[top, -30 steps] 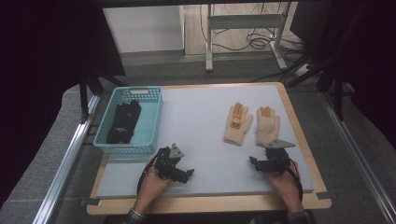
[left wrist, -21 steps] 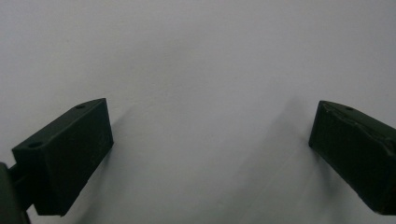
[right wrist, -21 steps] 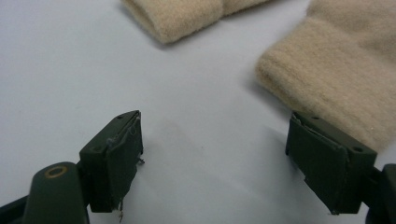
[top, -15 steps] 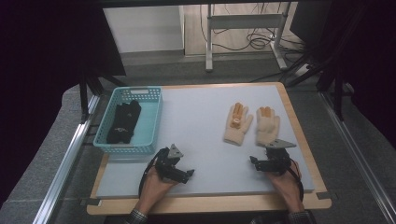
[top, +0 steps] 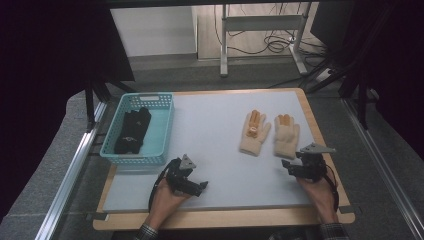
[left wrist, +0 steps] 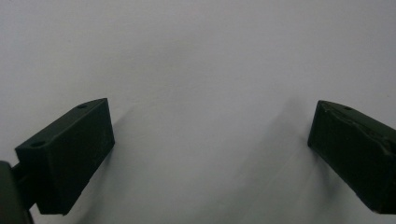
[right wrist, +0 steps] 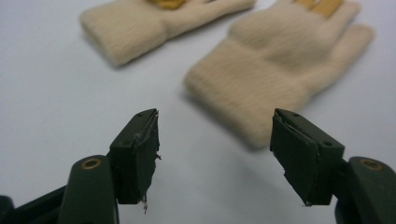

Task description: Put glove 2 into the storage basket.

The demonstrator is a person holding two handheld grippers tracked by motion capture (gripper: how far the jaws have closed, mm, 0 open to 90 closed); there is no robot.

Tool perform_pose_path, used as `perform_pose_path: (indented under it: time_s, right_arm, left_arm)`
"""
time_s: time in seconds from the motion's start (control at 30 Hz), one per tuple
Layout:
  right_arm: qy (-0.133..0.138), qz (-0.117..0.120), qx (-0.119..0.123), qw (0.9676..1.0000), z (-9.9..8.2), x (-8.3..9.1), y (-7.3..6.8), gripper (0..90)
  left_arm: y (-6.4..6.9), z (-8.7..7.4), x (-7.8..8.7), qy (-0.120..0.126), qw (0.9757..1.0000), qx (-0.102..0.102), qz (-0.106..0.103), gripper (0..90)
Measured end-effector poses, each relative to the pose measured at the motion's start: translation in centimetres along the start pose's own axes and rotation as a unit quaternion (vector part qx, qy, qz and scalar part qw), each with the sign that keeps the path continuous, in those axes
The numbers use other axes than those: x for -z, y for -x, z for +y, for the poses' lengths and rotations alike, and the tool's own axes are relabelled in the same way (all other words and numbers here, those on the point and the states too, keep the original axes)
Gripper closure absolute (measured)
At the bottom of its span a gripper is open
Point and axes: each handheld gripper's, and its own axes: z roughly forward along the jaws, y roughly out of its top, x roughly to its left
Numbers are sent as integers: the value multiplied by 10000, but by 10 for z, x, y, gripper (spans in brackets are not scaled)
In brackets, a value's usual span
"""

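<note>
On the grey table (top: 220, 150), frame-cut cream gloves (right wrist: 280, 65) look blurred

We see two gloves (top: 270, 134) lying side by side on the table (top: 215, 145), right of centre. At the table's left edge stands a basket (top: 162, 131) with dark gloves (top: 132, 131) in it, well apart from them.

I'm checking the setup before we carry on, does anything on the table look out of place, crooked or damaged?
Little stands out. The two cream gloves lie flat, side by side, not quite parallel. The black gloves sit inside the teal basket. The right gripper has frayed pads with loose threads.
</note>
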Motion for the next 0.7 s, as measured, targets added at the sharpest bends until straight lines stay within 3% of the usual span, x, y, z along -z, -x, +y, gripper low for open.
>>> perform_pose_path:
  time_s: [0.27,0.7]
  right_arm:
    - [30,-54,27,10000,23,-7,24,361]
    - [26,-214,150,9997,60,-32,45,346]
  left_arm:
    - [0,0,0,4,10000,1,-4,8]
    - [0,0,0,11,10000,4,-3,10]
